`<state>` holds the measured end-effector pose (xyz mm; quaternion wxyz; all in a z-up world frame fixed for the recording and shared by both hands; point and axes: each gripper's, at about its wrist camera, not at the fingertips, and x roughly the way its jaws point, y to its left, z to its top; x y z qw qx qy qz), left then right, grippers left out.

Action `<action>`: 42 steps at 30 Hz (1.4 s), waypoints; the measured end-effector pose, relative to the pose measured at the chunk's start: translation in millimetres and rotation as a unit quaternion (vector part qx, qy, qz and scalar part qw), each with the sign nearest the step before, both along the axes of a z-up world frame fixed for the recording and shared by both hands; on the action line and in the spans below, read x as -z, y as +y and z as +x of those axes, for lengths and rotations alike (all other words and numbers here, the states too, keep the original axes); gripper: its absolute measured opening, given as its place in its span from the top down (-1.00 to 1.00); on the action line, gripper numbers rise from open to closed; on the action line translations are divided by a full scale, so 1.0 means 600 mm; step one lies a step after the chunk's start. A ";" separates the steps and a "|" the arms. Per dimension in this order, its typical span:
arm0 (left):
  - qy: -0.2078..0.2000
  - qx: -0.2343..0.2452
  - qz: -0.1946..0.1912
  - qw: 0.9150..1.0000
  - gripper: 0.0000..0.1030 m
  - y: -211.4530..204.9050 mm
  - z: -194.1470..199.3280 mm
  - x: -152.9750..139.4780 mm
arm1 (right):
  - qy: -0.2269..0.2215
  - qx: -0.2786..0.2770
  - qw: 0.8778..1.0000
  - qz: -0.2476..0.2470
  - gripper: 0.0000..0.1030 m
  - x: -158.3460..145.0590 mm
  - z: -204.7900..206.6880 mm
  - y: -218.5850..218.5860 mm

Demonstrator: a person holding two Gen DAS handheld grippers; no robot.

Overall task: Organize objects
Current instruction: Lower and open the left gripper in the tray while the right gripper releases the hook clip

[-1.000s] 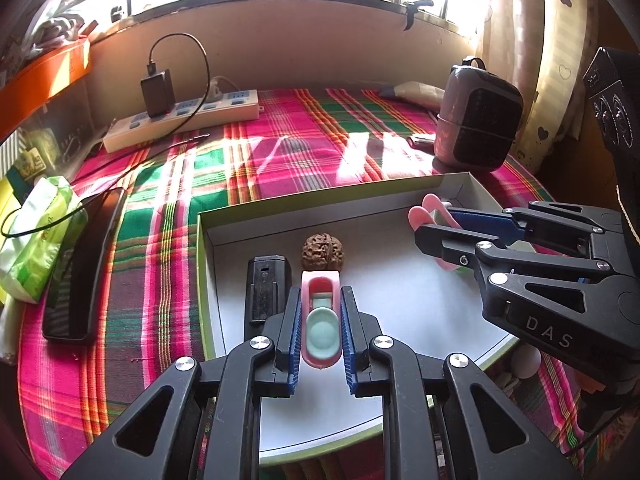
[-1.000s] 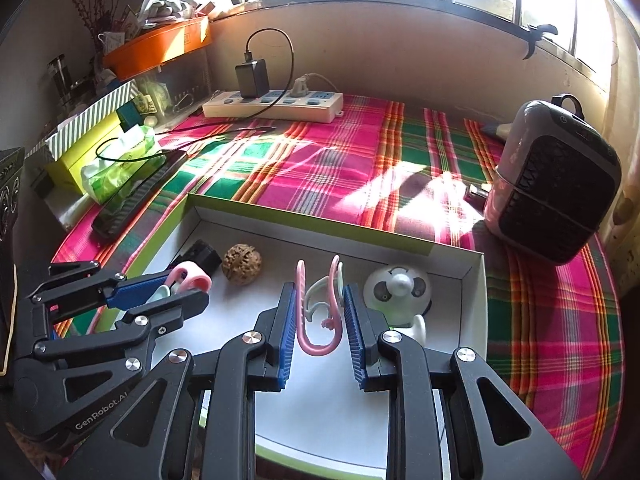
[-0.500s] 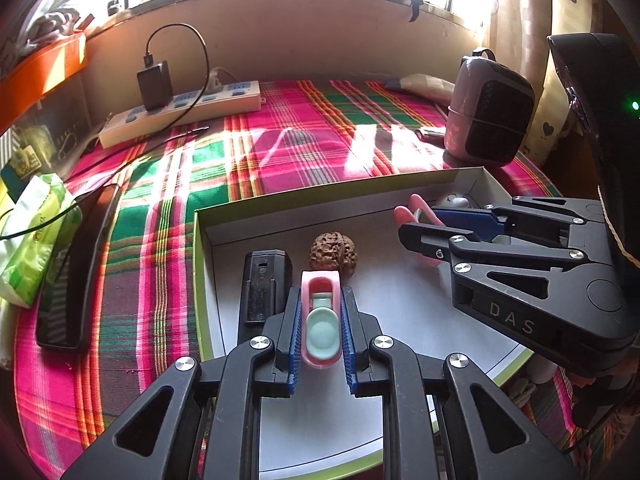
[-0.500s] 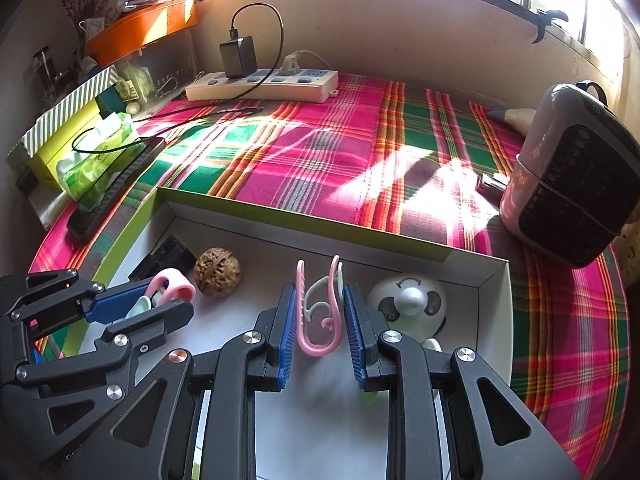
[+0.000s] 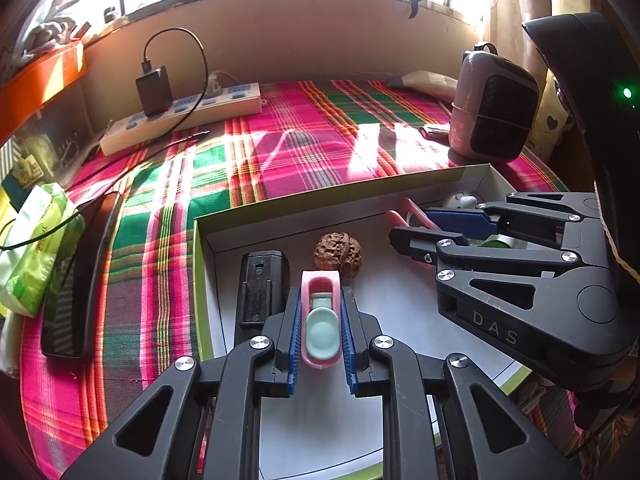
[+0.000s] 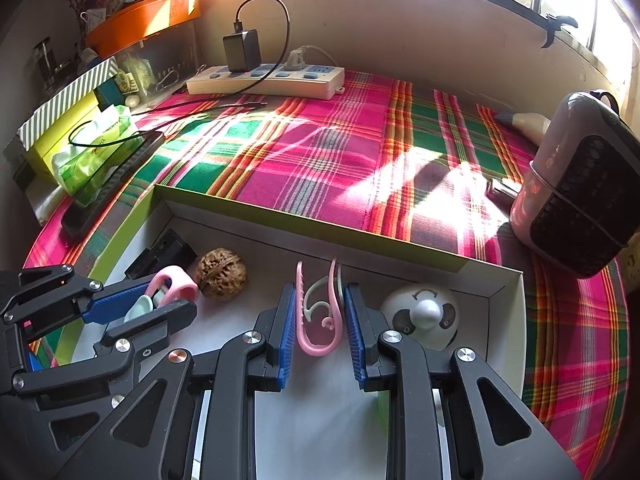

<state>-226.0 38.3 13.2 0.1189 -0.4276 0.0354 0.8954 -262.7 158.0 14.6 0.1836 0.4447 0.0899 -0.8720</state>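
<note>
A shallow white box with green sides [image 5: 320,200] [image 6: 304,220] lies on the plaid cloth. My left gripper [image 5: 321,304] [image 6: 160,300] is shut on a pink and mint clip [image 5: 321,320] [image 6: 172,286] above the box's left part. My right gripper [image 6: 319,312] [image 5: 412,224] is shut on a pink hook with a white inner hook [image 6: 318,316], held above the box's middle. In the box lie a black block [image 5: 262,288] [image 6: 164,256], a walnut [image 5: 338,254] [image 6: 221,274] and a white panda fan [image 6: 424,316].
A pink and black heater [image 6: 580,196] [image 5: 494,118] stands right of the box. A power strip with a black charger [image 5: 180,116] [image 6: 268,80] lies at the back. A dark phone [image 5: 76,276] and a green tissue pack [image 5: 36,244] lie left.
Both grippers have moved a little nearer the box's back wall, still holding their objects. The walnut and black block have not moved.
</note>
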 end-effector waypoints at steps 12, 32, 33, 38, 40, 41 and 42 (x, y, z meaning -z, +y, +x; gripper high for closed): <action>-0.001 -0.002 -0.006 1.000 0.69 -0.001 -0.002 0.000 | -0.009 -0.002 1.000 0.000 0.52 0.005 -0.001 -0.002; -0.001 -0.001 -0.003 1.000 0.49 0.001 0.003 -0.001 | -0.013 0.006 1.000 -0.010 0.21 0.005 0.001 0.004; -0.001 -0.001 -0.003 1.000 0.48 0.001 0.003 0.000 | -0.012 0.006 1.000 -0.010 0.21 0.004 0.002 0.004; 0.000 -0.003 -0.005 1.000 0.45 0.002 0.006 -0.002 | -0.003 0.007 1.000 -0.009 0.21 -0.004 0.008 0.006; 0.003 -0.003 -0.005 1.000 0.43 0.002 0.010 -0.005 | -0.002 0.008 1.000 -0.010 0.20 -0.006 0.010 0.007; 0.004 -0.004 -0.005 1.000 0.43 0.002 0.011 -0.007 | -0.001 0.009 1.000 -0.010 0.20 -0.007 0.011 0.008; 0.004 -0.004 -0.005 1.000 0.43 0.001 0.013 -0.008 | -0.001 0.009 1.000 -0.011 0.20 -0.008 0.013 0.009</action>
